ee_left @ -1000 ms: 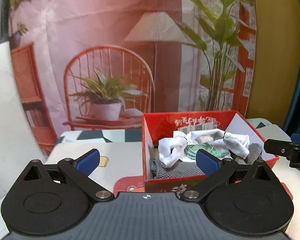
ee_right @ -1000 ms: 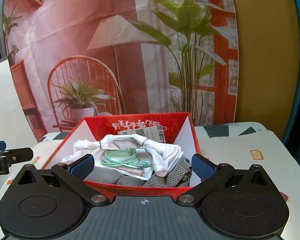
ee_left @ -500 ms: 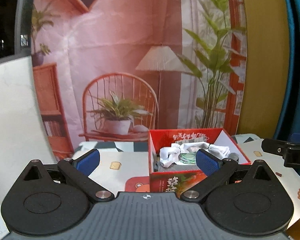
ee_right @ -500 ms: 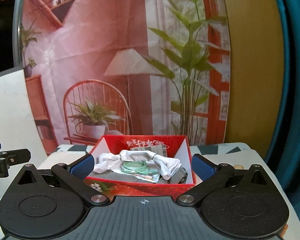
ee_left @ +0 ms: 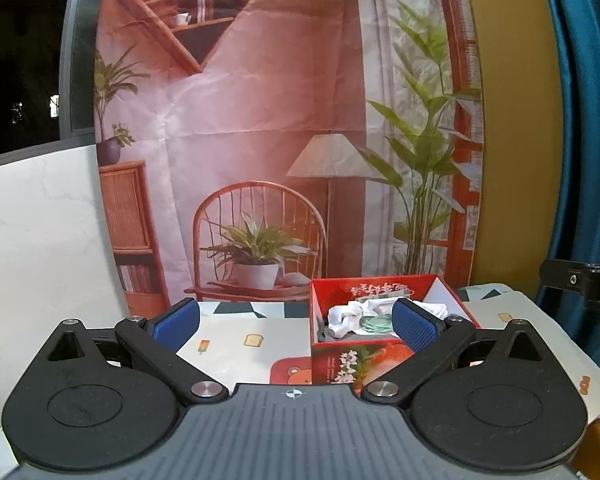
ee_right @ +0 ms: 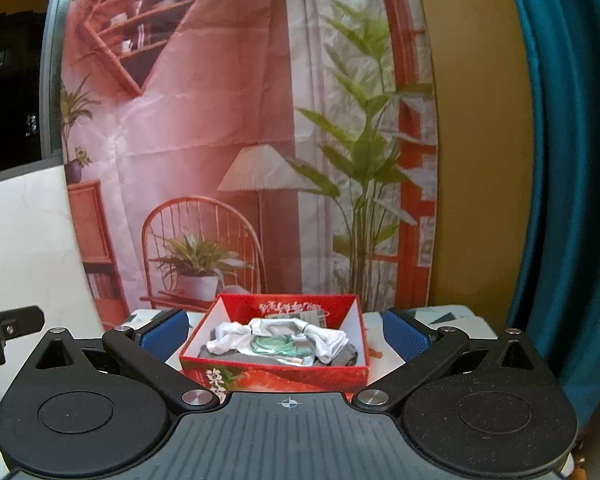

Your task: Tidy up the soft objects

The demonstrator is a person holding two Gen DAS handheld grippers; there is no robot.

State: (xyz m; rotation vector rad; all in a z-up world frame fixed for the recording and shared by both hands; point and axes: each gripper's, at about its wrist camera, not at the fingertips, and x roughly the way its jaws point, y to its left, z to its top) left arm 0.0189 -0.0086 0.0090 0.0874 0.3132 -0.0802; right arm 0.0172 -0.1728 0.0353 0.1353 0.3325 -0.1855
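Table [ee_right: 452,320]: patterned cloth cover, pale w/ small food prints; carried the box, rest mostly bare.
Red box [ee_right: 276,374]: open-top carton, sat on table at 12 o'clock of R wrist view, just past the fingertips; in L wrist view [ee_left: 352,364] at abt 1 o'clock, partly behind the R-side pad. Judged light, stiff card walls; would slide if nudged.
Grey knit [ee_right: 260,360]: lay at bottom of box under the other items, edge showing at 5 o'clock corner. Judged soft, limp, grippy; take by a bunched fold.
White cloth [ee_right: 328,340]: crumpled, tied or banded at two spots, draped across top of pile; also seen in L view [ee_left: 344,316]. Judged v. light, floppy, not fragile; pinch at a knotted bunch, not a loose flap.
Green cord [ee_right: 276,346]: thin coil, lay in middle of the white cloth, touching it. Judged light, springy, may snag or uncoil; grab across the whole bundle.
Left gripper [ee_left: 296,322]: jaws spread wide, nothing between the pads, touching nothing; hung above table at 9 o'clock side of box.
Right gripper [ee_right: 286,334]: jaws spread wide, empty, no contact; box framed between the pads but beyond them.
Status (judgement): soft items all appeared to be inside box; none seen loose on table.
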